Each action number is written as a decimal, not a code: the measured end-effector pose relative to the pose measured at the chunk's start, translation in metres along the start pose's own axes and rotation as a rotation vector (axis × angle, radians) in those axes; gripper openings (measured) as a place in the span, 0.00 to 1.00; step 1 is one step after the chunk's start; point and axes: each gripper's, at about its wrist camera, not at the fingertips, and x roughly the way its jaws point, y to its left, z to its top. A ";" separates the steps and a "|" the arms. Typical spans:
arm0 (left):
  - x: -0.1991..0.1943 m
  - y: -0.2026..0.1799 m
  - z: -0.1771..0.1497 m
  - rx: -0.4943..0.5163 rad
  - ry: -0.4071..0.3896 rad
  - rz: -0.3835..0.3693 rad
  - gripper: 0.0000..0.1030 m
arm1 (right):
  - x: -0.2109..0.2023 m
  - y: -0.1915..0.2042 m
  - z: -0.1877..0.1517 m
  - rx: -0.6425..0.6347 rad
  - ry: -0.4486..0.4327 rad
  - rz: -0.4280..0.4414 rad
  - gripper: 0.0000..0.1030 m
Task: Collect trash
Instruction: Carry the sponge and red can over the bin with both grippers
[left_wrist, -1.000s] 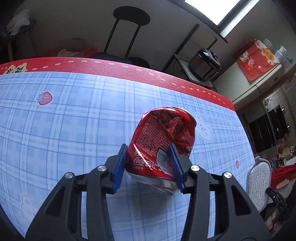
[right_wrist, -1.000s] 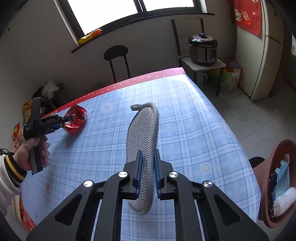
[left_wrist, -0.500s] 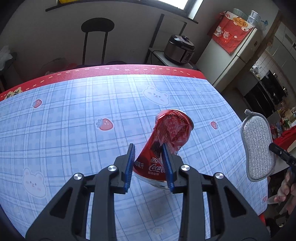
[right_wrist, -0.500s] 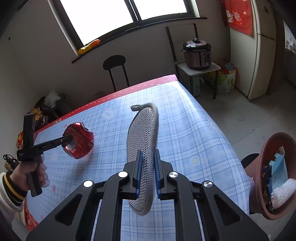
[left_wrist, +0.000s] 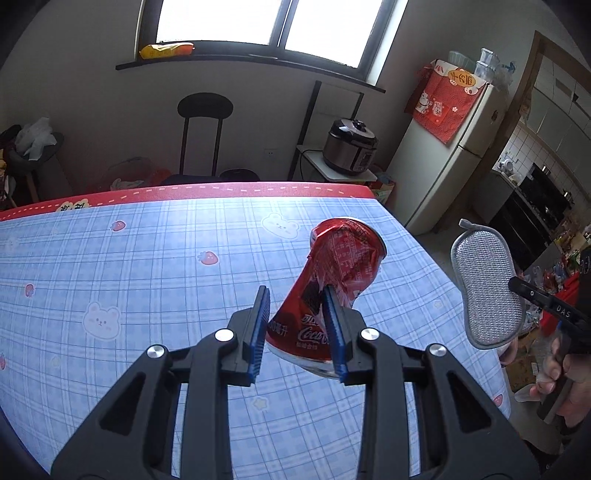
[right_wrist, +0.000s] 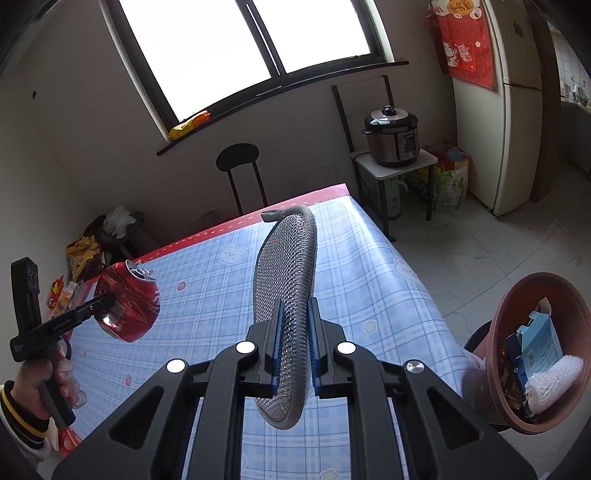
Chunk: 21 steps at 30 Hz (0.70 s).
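My left gripper (left_wrist: 297, 332) is shut on a crushed red Coca-Cola can (left_wrist: 332, 280) and holds it in the air above the blue checked tablecloth (left_wrist: 147, 266). The can also shows in the right wrist view (right_wrist: 127, 306), at the left. My right gripper (right_wrist: 293, 347) is shut on a grey mesh scrubbing pad (right_wrist: 286, 273), held upright on its edge over the table's near right side. The pad also shows in the left wrist view (left_wrist: 485, 291). A brown bin (right_wrist: 532, 354) with trash in it stands beyond the table's right edge.
A black chair (left_wrist: 205, 136) stands behind the table's far red edge. A pressure cooker (right_wrist: 393, 136) sits on a small side table, next to a fridge (right_wrist: 517, 110). Bags and clutter (right_wrist: 86, 251) lie off the far left corner.
My left gripper has lifted the can and carried it right, toward the table's right side, and the view has swung up. My right gripper has held the pad nearly still.
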 end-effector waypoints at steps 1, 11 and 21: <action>-0.008 -0.007 -0.001 0.010 -0.012 0.000 0.31 | -0.008 -0.004 0.001 0.001 -0.009 -0.004 0.12; -0.049 -0.102 0.005 0.057 -0.098 -0.055 0.31 | -0.101 -0.091 0.016 0.029 -0.120 -0.126 0.12; -0.055 -0.201 0.007 0.105 -0.149 -0.114 0.31 | -0.163 -0.213 0.036 0.041 -0.133 -0.349 0.12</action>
